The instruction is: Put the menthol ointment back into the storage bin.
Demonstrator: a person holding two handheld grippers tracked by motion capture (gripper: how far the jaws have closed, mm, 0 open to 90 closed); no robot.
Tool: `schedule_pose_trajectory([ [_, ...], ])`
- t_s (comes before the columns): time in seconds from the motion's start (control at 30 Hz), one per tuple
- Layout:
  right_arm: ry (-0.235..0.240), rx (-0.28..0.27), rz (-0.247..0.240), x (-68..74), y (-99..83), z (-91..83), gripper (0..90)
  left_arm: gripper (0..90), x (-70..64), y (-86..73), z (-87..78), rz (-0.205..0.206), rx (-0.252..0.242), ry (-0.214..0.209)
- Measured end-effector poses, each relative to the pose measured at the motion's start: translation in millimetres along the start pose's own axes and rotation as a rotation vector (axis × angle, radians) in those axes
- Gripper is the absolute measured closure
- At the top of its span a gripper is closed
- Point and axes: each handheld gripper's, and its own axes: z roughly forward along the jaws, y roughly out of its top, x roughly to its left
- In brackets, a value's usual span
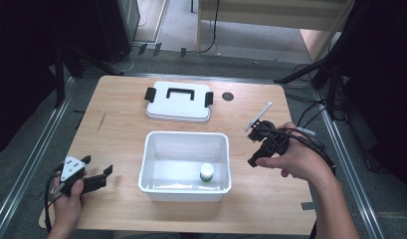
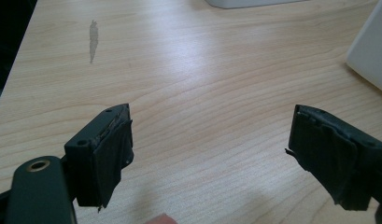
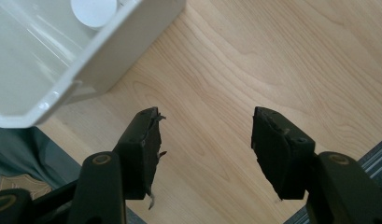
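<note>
Item: small white-capped bottle (image 1: 207, 172), upright inside the white bin (image 1: 150, 149), near its front right corner. I judge it light, rigid, slick; I would grip it below the cap. Right gripper (image 3: 205, 135): jaws apart, empty, beside the bin. Left gripper (image 2: 209, 140): jaws apart, over bare table (image 2: 202, 60). Bin walls crowd any approach; lid (image 1: 179, 101) lies behind.
</note>
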Motion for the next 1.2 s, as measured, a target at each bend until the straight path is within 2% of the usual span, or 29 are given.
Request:
schedule_pose_trajectory([
  [0.1,0.004,-0.001,0.020,-5.8,-8.7,5.8,42.0,14.8,0.1,0.0,-0.1,0.001,0.000,-0.001],
  [0.23,0.011,-0.030,0.040,-13.3,-19.7,15.7,37.6,14.8,0.4,-0.1,-0.2,0.001,-0.001,-0.002],
  [0.33,-0.014,-0.071,0.060,-17.5,-28.1,23.4,32.2,14.8,0.3,0.0,-0.3,0.003,0.001,-0.001],
  [0.4,-0.041,-0.137,0.068,-19.2,-35.3,29.3,28.2,14.8,0.2,0.0,-0.3,0.003,0.002,-0.001],
  [0.47,-0.044,-0.185,0.094,-21.0,-42.5,34.1,25.9,14.8,0.2,0.0,-0.2,0.003,0.002,0.000],
  [0.5,-0.058,-0.243,0.136,-23.0,-51.1,39.6,23.8,14.8,0.1,0.0,-0.2,0.003,0.002,0.000],
  [0.53,-0.058,-0.243,0.136,-23.0,-51.1,39.6,23.8,14.8,0.1,0.1,-0.3,0.003,0.003,-0.001],
  [0.63,-0.065,-0.346,0.178,-24.6,-65.7,49.3,19.4,14.8,0.0,0.1,-0.2,0.005,0.004,-0.001],
  [0.77,-0.113,-0.462,0.238,-24.0,-84.5,64.9,13.7,14.8,0.1,0.1,-0.2,0.005,0.005,0.000],
  [0.93,-0.132,-0.618,0.293,-20.9,-105.3,85.0,12.7,14.8,-0.3,0.1,-0.2,0.004,0.005,0.001],
  [1.13,-0.147,-0.723,0.337,-19.5,-124.4,102.5,12.1,14.8,-0.1,0.1,-0.3,0.004,0.004,0.002],
  [1.2,-0.135,-0.752,0.359,-20.7,-132.1,109.0,12.1,14.8,0.0,0.1,-0.3,0.004,0.004,0.001],
])
